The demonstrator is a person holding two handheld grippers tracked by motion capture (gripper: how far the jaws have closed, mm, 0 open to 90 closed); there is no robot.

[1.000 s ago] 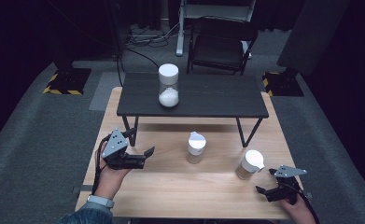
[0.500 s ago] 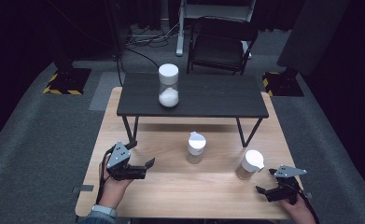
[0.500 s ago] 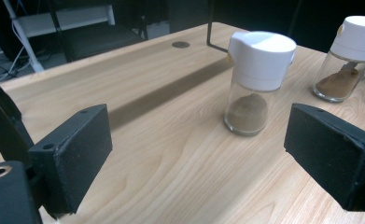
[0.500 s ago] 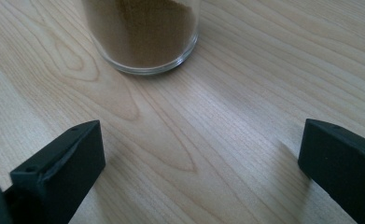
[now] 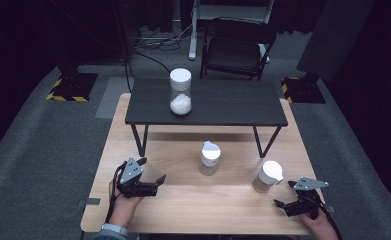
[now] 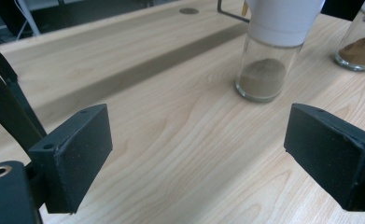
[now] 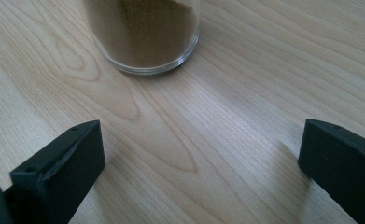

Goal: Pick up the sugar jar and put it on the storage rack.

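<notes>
Both tongs rest low over the counter [image 5: 183, 200], jaws apart, holding nothing. The left tongs [image 5: 155, 182] face the middle jar [image 5: 209, 158]; the right tongs [image 5: 284, 195] sit just beside the right jar [image 5: 268, 176].

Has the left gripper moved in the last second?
Yes. The left gripper has dropped back toward the wooden table's near edge, away from the black shelf's leg.
</notes>
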